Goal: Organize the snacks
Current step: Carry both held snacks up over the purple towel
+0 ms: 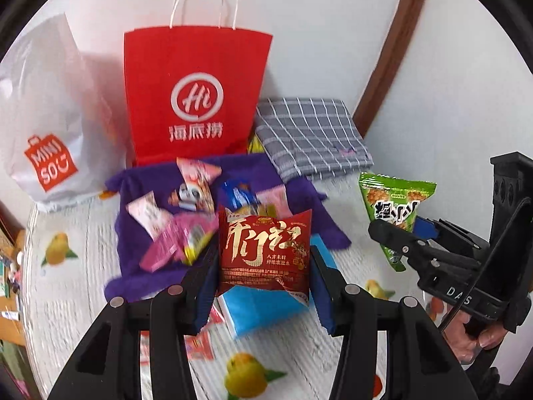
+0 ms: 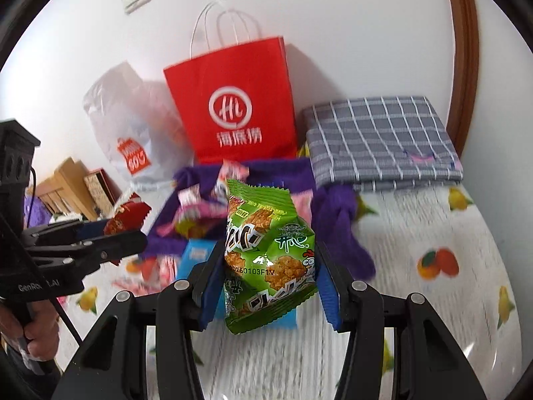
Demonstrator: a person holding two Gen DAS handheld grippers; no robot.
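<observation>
Across the lower half of both views we see the tabletop (image 1: 299,350), covered in a white cloth printed with fruit. Against the wall, in the upper centre of the left wrist view, stands a red paper bag (image 1: 196,100); a white plastic bag (image 1: 50,126) slumps at its left, and a folded grey checked cloth (image 1: 313,136) lies at its right. In front of the red bag we find a purple cloth (image 1: 140,233) heaped with small snack packets (image 1: 176,230); a blue packet (image 1: 260,310) lies on the tabletop just below it. At lower centre of the left wrist view, the left gripper (image 1: 265,263) pinches a red snack packet (image 1: 265,250) between its blue pads. At lower centre of the right wrist view, the right gripper (image 2: 269,273) likewise clamps a green snack packet (image 2: 266,253), held above the tabletop.
</observation>
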